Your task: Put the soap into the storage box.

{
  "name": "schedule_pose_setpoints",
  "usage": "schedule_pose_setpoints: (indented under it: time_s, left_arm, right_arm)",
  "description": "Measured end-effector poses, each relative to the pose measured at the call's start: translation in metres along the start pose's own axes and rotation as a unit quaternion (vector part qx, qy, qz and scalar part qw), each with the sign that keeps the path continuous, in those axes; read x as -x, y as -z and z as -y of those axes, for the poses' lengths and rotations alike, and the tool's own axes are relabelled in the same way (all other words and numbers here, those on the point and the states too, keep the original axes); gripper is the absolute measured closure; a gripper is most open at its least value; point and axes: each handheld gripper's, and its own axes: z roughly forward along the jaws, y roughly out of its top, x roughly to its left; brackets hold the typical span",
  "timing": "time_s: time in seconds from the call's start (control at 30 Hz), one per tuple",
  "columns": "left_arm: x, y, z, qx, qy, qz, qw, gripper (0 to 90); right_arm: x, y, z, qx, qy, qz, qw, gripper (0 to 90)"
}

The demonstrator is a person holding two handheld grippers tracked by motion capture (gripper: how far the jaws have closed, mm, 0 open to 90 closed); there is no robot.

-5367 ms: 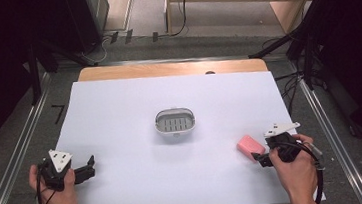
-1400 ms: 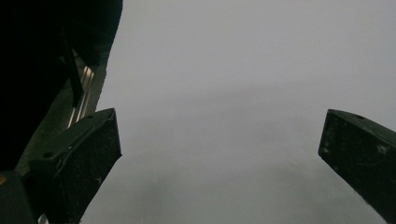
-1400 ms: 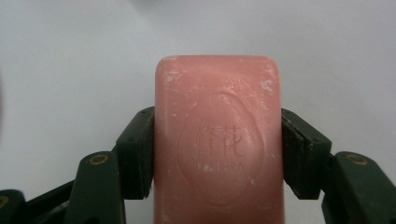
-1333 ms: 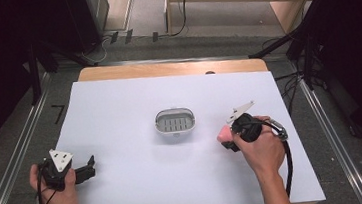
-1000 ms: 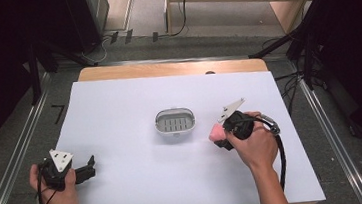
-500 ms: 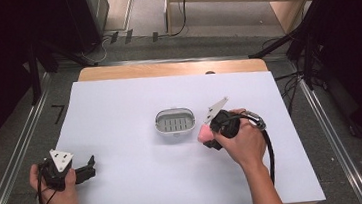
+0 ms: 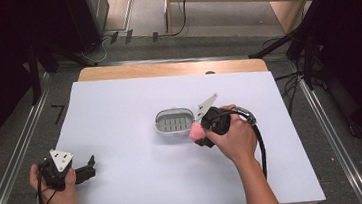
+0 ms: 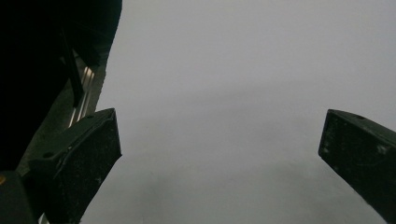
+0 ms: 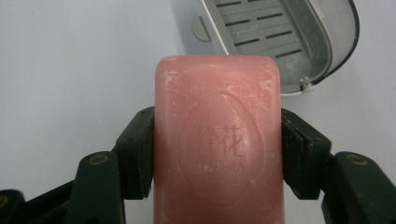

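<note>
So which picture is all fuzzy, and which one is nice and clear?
The left gripper view is dim and soft, just grey table sheet between its open jaws; the right gripper view is sharp, so the stamped letters on the pink soap stand out; the high view is evenly lit, its edges dark.

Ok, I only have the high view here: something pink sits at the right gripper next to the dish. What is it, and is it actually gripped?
Observer: A pink soap bar, stamped on its face, and the right gripper has a jaw pressed against each of its long sides.
Operator: Is the dish free to take it?
Observer: The soap dish shows a grey slotted insert with nothing lying on the part I can see.
Operator: And the left gripper?
Observer: The left gripper has its jaws wide apart with nothing between them.
</note>
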Motion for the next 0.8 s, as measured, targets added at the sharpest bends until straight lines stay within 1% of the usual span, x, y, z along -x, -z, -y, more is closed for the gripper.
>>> schedule_pose_setpoints:
  time_s: [0.1, 0.23, 0.3, 0.33, 0.4, 0.43, 0.47, 0.5, 0.53, 0.57, 0.6, 0.73, 0.8]
  left_arm:
    - [0.0, 0.0, 0.0, 0.0, 0.001, 0.0, 1.0, 0.0]
    - [0.0, 0.0, 0.0, -0.001, 0.0, 0.0, 1.0, 0.0]
    - [0.0, 0.0, 0.0, -0.002, 0.001, 0.0, 1.0, 0.0]
    - [0.0, 0.0, 0.0, -0.002, 0.001, 0.0, 1.0, 0.0]
    - [0.0, 0.0, 0.0, -0.002, 0.001, 0.0, 1.0, 0.0]
    - [0.0, 0.0, 0.0, -0.002, 0.001, 0.0, 1.0, 0.0]
    - [0.0, 0.0, 0.0, -0.002, 0.001, 0.001, 1.0, 0.0]
    - [0.0, 0.0, 0.0, -0.002, 0.001, 0.001, 1.0, 0.0]
    - [0.0, 0.0, 0.0, -0.002, 0.001, 0.001, 1.0, 0.0]
    - [0.0, 0.0, 0.0, -0.002, 0.001, 0.001, 1.0, 0.0]
    - [0.0, 0.0, 0.0, -0.002, 0.001, 0.001, 1.0, 0.0]
    - [-0.001, 0.0, 0.0, -0.002, 0.001, 0.001, 1.0, 0.0]
    - [-0.001, 0.0, 0.0, -0.002, 0.001, 0.001, 1.0, 0.0]
  right_arm:
    - [0.0, 0.0, -0.005, 0.004, 0.007, -0.004, 1.0, 38.8]
    - [-0.001, -0.001, -0.013, 0.0, 0.012, -0.01, 0.9999, 38.8]
    - [-0.001, -0.002, -0.017, 0.0, 0.021, -0.012, 0.9997, 38.8]
    - [-0.001, -0.002, -0.019, -0.002, 0.021, -0.016, 0.9997, 38.8]
    - [-0.001, -0.003, -0.023, -0.002, 0.028, -0.015, 0.9995, 38.8]
    - [0.0, -0.003, -0.025, 0.001, 0.03, -0.015, 0.9994, 38.8]
    - [-0.001, -0.003, -0.027, 0.001, 0.026, -0.019, 0.9995, 38.8]
    - [0.0, -0.004, -0.029, 0.006, 0.032, -0.02, 0.9993, 38.8]
    - [0.0, -0.004, -0.03, 0.008, 0.033, -0.018, 0.9993, 38.8]
    - [0.0, -0.004, -0.032, 0.005, 0.032, -0.021, 0.9993, 38.8]
    - [0.001, -0.006, -0.034, 0.005, 0.037, -0.024, 0.999, 38.8]
    - [0.004, -0.011, -0.04, -0.003, 0.042, -0.025, 0.9988, 38.8]
    - [0.005, -0.014, -0.043, -0.007, 0.04, -0.028, 0.9988, 38.8]
